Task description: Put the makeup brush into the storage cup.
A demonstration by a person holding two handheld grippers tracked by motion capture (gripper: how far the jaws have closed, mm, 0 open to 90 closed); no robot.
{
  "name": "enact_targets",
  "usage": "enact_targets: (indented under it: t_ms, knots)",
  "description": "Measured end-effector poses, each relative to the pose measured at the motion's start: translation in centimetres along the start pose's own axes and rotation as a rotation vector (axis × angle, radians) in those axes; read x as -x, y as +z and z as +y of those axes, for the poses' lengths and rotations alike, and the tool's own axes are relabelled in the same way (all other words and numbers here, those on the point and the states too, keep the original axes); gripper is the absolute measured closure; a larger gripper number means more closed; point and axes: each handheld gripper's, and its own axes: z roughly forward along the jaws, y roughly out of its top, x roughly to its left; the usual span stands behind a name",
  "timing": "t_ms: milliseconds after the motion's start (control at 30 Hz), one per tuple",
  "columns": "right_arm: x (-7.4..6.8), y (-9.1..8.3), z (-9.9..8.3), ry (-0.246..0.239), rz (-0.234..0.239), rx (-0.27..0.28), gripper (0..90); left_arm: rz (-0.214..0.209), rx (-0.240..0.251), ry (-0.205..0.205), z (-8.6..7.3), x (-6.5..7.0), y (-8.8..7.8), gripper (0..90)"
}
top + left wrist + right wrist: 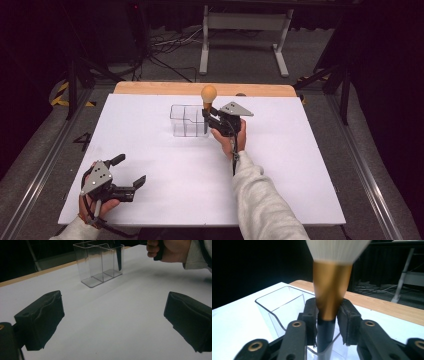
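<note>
A makeup brush [209,93] with a round orange head, gold ferrule [332,290] and black handle stands upright. My right gripper [207,116] is shut on it, pads pressed against the lower ferrule [328,312]. The black handle [119,257] reaches down into the right-hand compartment of a clear plastic organiser [187,120], whose rim lies just in front of the jaws [277,305]. My left gripper [131,170] rests near the table's front left corner, open, with bare white surface between its pads [113,320]. It faces the organiser [100,262] from a distance.
The white table top [300,165] has a wooden strip [150,88] along its far edge. A white table frame [245,30] and cables stand on the floor beyond. The right hand [172,250] hovers beside the organiser.
</note>
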Motion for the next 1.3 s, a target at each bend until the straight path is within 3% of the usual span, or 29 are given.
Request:
enact_targets:
  t_ms: [133, 233, 367, 700, 900, 1067, 1300]
  knots:
    - [0.2, -0.3, 0.0, 0.003, -0.007, -0.004, 60.1, 0.0, 0.003, -0.003, 0.0, 0.0, 0.0, 3.5]
    - [0.3, -0.8, 0.1, 0.009, -0.02, -0.001, 47.5, -0.001, -0.004, -0.008, -0.1, -0.1, 0.0, 3.5]
    - [0.4, -1.3, 0.2, -0.017, -0.016, -0.024, 37.2, 0.0, -0.008, -0.011, -0.1, -0.1, 0.1, 3.5]
    - [0.5, -2.7, 0.8, -0.086, -0.039, -0.042, 27.8, 0.006, -0.01, -0.008, -0.1, 0.0, 0.1, 3.4]
    - [0.4, -3.6, 1.5, -0.102, -0.048, -0.029, 24.3, 0.006, -0.01, -0.007, -0.1, -0.1, 0.1, 3.4]
    - [0.1, -4.4, 2.2, -0.149, -0.057, -0.028, 20.8, 0.01, -0.007, -0.007, -0.1, 0.0, 0.1, 3.3]
    - [0.1, -5.3, 2.7, -0.192, -0.102, -0.032, 13.5, 0.01, -0.009, -0.007, -0.1, 0.0, 0.1, 3.3]
